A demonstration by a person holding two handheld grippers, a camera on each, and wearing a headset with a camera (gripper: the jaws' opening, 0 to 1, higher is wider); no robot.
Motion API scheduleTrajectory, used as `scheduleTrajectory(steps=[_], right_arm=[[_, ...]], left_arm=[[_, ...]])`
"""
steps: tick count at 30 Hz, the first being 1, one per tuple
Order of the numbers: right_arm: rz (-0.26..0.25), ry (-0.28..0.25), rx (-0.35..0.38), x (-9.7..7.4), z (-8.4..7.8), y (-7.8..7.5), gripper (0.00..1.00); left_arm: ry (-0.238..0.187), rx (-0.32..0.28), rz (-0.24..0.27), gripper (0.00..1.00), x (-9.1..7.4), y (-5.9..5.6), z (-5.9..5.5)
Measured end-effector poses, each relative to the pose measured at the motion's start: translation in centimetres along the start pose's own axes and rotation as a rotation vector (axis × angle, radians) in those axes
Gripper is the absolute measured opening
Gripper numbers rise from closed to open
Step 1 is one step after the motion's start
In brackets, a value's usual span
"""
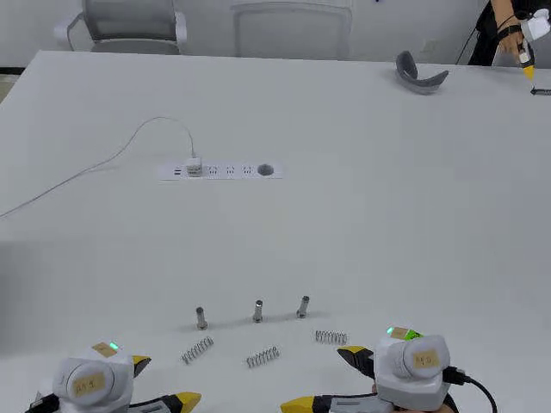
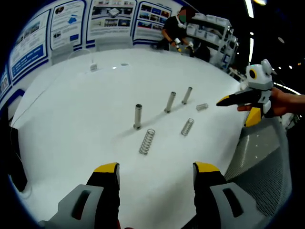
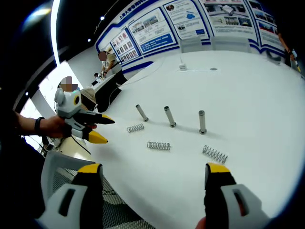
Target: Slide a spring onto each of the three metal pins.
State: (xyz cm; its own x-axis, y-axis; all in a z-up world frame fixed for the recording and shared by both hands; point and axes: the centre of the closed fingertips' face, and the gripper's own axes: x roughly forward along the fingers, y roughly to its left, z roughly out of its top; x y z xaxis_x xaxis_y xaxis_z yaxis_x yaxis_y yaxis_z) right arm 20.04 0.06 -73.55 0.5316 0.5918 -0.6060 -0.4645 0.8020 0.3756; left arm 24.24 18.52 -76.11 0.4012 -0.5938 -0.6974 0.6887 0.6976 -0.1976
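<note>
Three short silver metal pins stand upright in a row on the white table [image 1: 362,215]: the left pin [image 1: 201,318], the middle pin [image 1: 258,311] and the right pin [image 1: 303,306], each bare. Three small coiled wire springs lie flat on the near side of that row. The left spring [image 1: 197,349] lies just below the left pin, the middle spring [image 1: 263,356] below the middle pin, and the right spring [image 1: 331,337] a little to the right of the right pin. All three springs lie apart from the pins.

The left gripper [image 1: 164,381], white-bodied with yellow-tipped black jaws, hovers at the near table edge, short of the springs. Its jaws stand well apart around bare tabletop (its own view shows this plainly). The matching right gripper [image 1: 323,379] sits near the right spring, its jaws likewise spread wide and holding nothing.

Farther back on the table lies a white power strip [image 1: 219,170] with a white plug and a thin white cable [image 1: 129,146] trailing off to the left. A dark grey curved object [image 1: 420,76] rests near the far right edge. Two grey chairs [image 1: 129,24] stand behind the table.
</note>
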Motion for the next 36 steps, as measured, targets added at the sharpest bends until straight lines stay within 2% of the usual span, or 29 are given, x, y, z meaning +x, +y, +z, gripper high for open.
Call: scheduleTrajectory(steps=[10,19,23,29,36], right_arm=[[0.001,0.009,-0.003,0.1,-0.3,0.2,0.9],[-0.008,0.016,-0.004,-0.2,-0.6,0.1,0.9],[-0.016,0.008,0.003,-0.4,-0.4,0.0,0.9],[-0.022,0.013,0.004,-0.5,-0.5,0.1,0.9],[-0.02,0.021,0.0,-0.6,-0.5,0.5,0.9]], left_arm=[[0.021,0.031,-0.009,0.65,-0.2,-0.1,-0.7],[0.038,0.109,-0.021,0.65,-0.2,-0.2,0.0],[0.057,0.148,-0.032,0.64,-0.2,-0.3,-0.1],[0.048,0.165,-0.052,0.62,0.2,-0.5,0.2],[0.051,0.167,-0.052,0.6,0.8,0.1,0.8]])
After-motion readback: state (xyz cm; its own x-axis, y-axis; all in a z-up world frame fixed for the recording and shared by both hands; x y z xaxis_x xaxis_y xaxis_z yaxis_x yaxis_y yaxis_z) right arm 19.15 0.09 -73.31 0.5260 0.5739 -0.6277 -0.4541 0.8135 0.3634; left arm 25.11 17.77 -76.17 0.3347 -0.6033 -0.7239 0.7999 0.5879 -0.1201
